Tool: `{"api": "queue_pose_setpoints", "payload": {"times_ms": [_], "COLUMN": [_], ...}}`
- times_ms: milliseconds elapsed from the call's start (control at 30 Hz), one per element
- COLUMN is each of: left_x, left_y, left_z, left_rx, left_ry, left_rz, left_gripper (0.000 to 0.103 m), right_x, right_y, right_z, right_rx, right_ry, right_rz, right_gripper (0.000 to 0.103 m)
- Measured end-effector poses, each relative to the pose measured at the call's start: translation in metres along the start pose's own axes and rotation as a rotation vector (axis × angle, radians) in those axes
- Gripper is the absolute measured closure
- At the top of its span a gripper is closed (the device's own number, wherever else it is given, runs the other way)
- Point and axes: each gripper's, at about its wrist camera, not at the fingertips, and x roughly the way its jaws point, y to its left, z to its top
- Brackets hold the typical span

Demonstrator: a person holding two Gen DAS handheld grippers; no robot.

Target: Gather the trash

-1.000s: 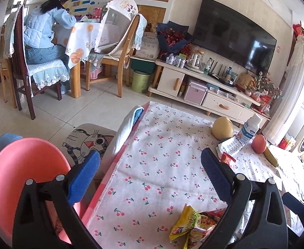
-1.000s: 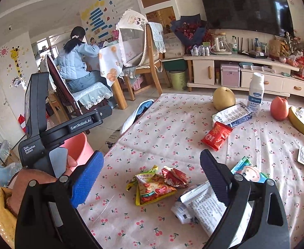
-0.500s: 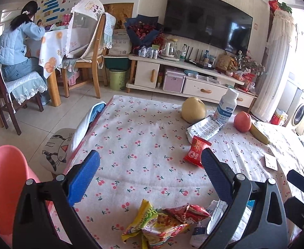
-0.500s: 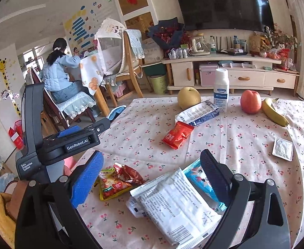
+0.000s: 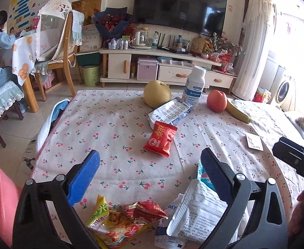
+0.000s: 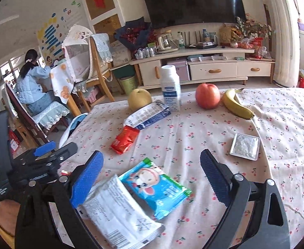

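Black left claw (image 5: 150,178) and right claw (image 6: 152,176), blue ribbed pads.

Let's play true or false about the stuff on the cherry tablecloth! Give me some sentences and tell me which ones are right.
1. The banana lies beside the red apple. True.
2. The right tool is squeezing the blue cartoon packet. False: it is open and holds nothing.
3. The white bottle stands upright. True.
4. The red snack packet sits on top of the pear. False: it lies flat on the cloth, nearer the tools.
5. The left tool is open. True.
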Motion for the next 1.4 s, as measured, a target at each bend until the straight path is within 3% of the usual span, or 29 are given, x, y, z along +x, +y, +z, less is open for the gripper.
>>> {"api": "queue_pose_setpoints", "payload": {"times_ms": [400,467,800,1033,1267,1400], "left_x": [0.019,0.02,0.025,0.026,0.031,0.039], "left_y": [-0.015,-0.015,-0.015,-0.018,-0.024,-0.031], "left_z": [-0.002,-0.001,-0.001,-0.001,0.003,0.009], "left_rx": [0.023,0.02,0.023,0.022,0.016,0.024], "left_ry": [0.067,0.072,0.087,0.093,0.131,0.167], "left_rz": [-0.071,-0.076,-0.091,-0.098,-0.148,-0.166], "left_gripper": [0.005,0.005,0.005,0.005,0.005,0.005], "right_x": [0.065,0.073,0.118,0.137,0.137,0.134], "right_y": [-0.146,-0.155,-0.152,-0.142,-0.14,-0.131], "right_z": [0.01,0.01,0.006,0.008,0.005,0.006], "right_rx": [0.234,0.244,0.168,0.032,0.026,0.076], "right_ry": [0.146,0.159,0.252,0.269,0.262,0.249], "right_rz": [-0.212,-0.219,-0.305,-0.379,-0.341,-0.218], "right_gripper": [0.01,0.017,0.02,0.037,0.039,0.039]}}
